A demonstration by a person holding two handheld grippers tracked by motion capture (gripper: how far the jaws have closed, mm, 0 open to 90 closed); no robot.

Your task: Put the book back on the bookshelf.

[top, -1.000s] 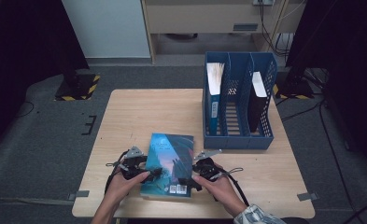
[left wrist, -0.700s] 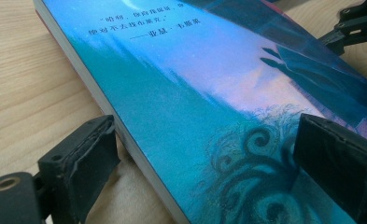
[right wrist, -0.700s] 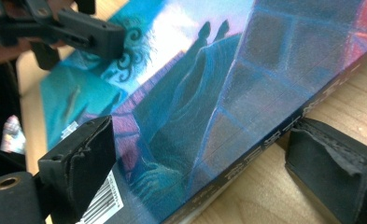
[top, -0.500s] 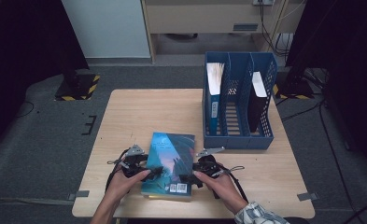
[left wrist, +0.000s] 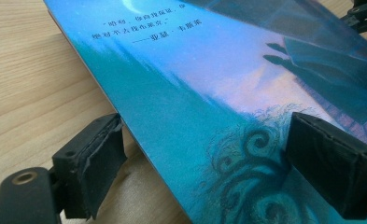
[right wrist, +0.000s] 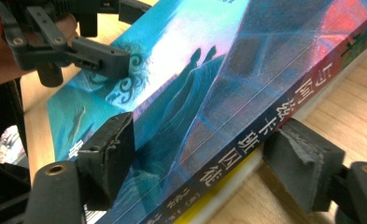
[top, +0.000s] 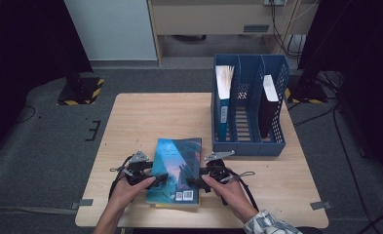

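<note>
A teal-covered book (top: pixel 175 165) lies flat on the wooden table (top: pixel 145 117), near the front edge. My left gripper (top: pixel 152 178) straddles the book's left edge. Its jaws have just been closing, with one pad (left wrist: pixel 330 163) over the cover (left wrist: pixel 209 93) and the other pad (left wrist: pixel 97 158) low beside the edge. My right gripper (top: pixel 195 183) straddles the spine (right wrist: pixel 246 140). Its jaws have also been closing, one pad (right wrist: pixel 111 154) on the cover and one pad (right wrist: pixel 302 163) beside the book's bottom edge. Neither grip looks tight.
A blue file rack (top: pixel 247 141) stands at the back right of the table, with a blue binder (top: pixel 223 105) and a dark book (top: pixel 268 105) upright in it. A yellow edge (top: pixel 172 204) shows under the teal book. The left gripper (right wrist: pixel 102 58) appears across the book.
Both hands stay at the book's near corners and the book lies where it was. Nothing else has visibly moved.
</note>
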